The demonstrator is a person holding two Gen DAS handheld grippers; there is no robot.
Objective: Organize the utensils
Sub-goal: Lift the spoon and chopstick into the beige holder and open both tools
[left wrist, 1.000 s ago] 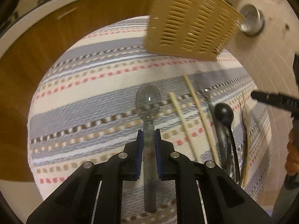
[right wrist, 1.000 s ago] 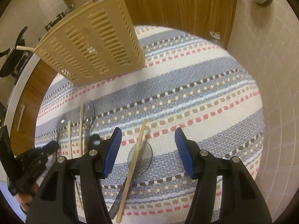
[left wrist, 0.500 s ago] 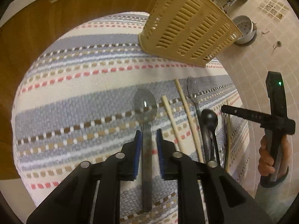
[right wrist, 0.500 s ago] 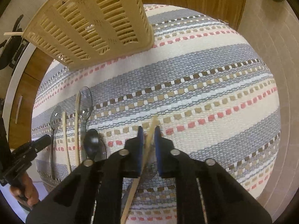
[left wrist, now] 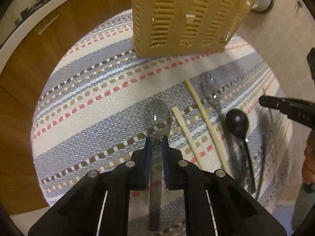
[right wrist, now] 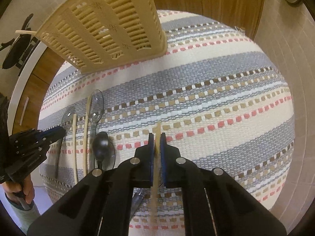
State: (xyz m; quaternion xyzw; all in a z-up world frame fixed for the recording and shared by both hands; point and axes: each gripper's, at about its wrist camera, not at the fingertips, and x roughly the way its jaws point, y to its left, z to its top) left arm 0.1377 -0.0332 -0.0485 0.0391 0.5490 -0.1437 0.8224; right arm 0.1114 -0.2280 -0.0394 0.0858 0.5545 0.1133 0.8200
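Left wrist: clear spoon point(left wrist: 156, 118) handle between jaws

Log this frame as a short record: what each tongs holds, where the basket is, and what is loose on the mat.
left tongs: shut on clear spoon, by its handle
right tongs: shut on chopstick
basket: tan, slotted, at the mat's far edge
mat: striped woven cloth
loose on mat: two chopsticks, black spoon, second clear spoon
task state: neither held utensil in the basket yet
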